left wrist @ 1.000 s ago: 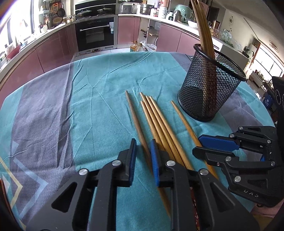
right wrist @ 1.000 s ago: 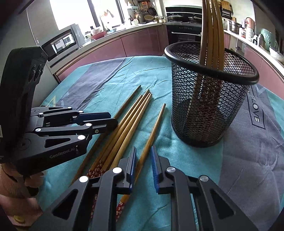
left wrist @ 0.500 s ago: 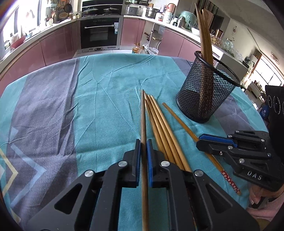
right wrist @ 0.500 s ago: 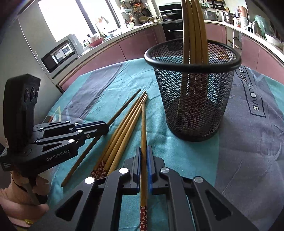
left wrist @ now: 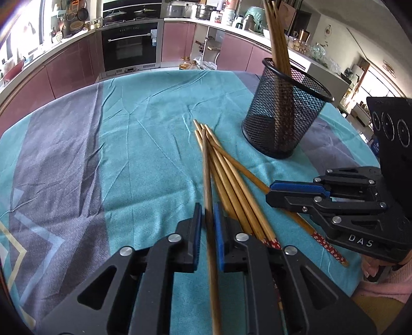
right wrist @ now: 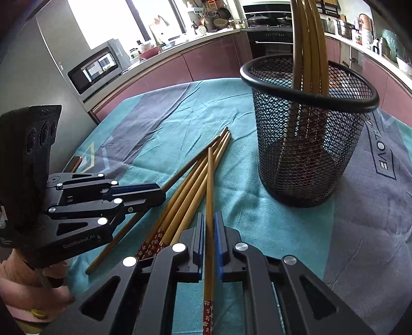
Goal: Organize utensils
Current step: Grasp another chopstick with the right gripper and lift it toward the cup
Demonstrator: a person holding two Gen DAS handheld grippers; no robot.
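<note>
Jaws now clamped: left gripper and right gripper each pinch one brown wooden chopstick, tips lifting off the teal tablecloth toward the black mesh cup.

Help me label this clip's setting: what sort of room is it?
Most likely a home kitchen: a built-in oven, pots on the counter and a microwave surround the cloth-covered table.

A teal tablecloth banded in grey-purple is lying under golden-brown bamboo chopsticks whose ends are showing red with small white flowers, a black mesh holder is standing near its far edge, and the black grippers' pads are showing blue.
</note>
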